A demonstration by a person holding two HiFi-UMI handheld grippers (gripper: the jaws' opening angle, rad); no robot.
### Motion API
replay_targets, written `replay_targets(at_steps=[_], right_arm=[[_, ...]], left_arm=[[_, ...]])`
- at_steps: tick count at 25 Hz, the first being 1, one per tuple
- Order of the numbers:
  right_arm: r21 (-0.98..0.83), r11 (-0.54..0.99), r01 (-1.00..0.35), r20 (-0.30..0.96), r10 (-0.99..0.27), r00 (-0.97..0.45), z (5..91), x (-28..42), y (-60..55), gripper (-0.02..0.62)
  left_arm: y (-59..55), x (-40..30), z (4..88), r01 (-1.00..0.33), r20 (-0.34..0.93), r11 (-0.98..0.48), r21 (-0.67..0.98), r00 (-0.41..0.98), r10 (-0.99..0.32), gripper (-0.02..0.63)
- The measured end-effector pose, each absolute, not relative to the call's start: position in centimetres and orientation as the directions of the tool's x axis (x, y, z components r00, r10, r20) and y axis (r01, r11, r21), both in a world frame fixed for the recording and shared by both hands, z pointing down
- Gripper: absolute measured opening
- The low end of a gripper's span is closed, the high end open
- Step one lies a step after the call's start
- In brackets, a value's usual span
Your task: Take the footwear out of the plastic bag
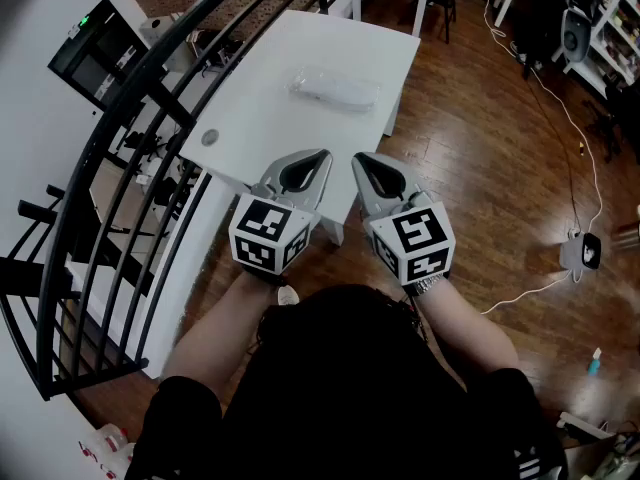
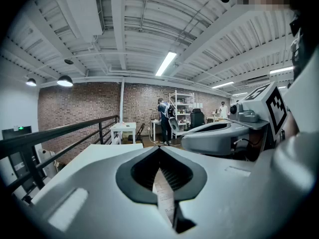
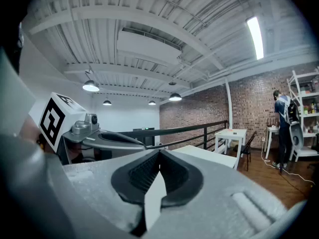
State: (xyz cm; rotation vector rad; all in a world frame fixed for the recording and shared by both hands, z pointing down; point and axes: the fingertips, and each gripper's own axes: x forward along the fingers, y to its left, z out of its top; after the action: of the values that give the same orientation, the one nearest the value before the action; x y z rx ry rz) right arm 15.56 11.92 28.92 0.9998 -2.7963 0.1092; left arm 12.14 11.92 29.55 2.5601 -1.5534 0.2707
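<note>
- left gripper [image 1: 322, 156]: jaws together, nothing between them. Its own view looks level across the room and not at the bag, so I read it as just carried at the ready.
- right gripper [image 1: 360, 160]: also closed on nothing, and also aimed out over the room.
- The two sit side by side, close together, with their tips over the near edge of the white table [image 1: 250, 118]. I'd call this a neutral start pose facing the work.
- plastic bag [image 1: 335, 88]: lies flat toward the far side of the table, well apart from both grippers, with nothing touching it.
- footwear: presumably inside the bag. I only see a pale lump through the film and can't tell the shape or which way it points.
- Judgement: the task has not started. Both arms need to reach forward and open their jaws, probably one pinning the bag while the other pulls the footwear out.
- Risk: I can't see where the bag's mouth is. Thin film will likely slide on the smooth tabletop if I grab it one-handed.
</note>
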Motion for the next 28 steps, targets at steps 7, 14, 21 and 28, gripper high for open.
replay_targets(at_steps=[7, 14, 21, 28], right_arm=[[-0.009, 0.781, -0.624, 0.209, -0.609, -0.765, 29.4, 16.4, 11.1, -0.009], [0.002, 0.786, -0.618, 0.234, -0.601, -0.764, 30.1, 15.3, 9.3, -0.009], [0.002, 0.771, -0.637, 0.279, -0.612, -0.740, 31.6, 12.2, 5.0, -0.009], [-0.047, 0.736, -0.675, 0.372, -0.615, -0.696, 35.1, 7.9, -1.2, -0.002]], left_arm=[[11.0, 12.3, 29.5, -0.893, 0.232, -0.450, 0.014, 0.441, -0.867, 0.015], [8.6, 10.4, 29.6, -0.896, 0.236, -0.444, 0.007, 0.433, -0.870, 0.015], [3.8, 6.3, 30.9, -0.893, 0.244, -0.448, 0.036, 0.442, -0.863, 0.015], [-2.6, 1.5, 34.0, -0.876, 0.301, -0.473, 0.093, 0.478, -0.825, 0.015]])
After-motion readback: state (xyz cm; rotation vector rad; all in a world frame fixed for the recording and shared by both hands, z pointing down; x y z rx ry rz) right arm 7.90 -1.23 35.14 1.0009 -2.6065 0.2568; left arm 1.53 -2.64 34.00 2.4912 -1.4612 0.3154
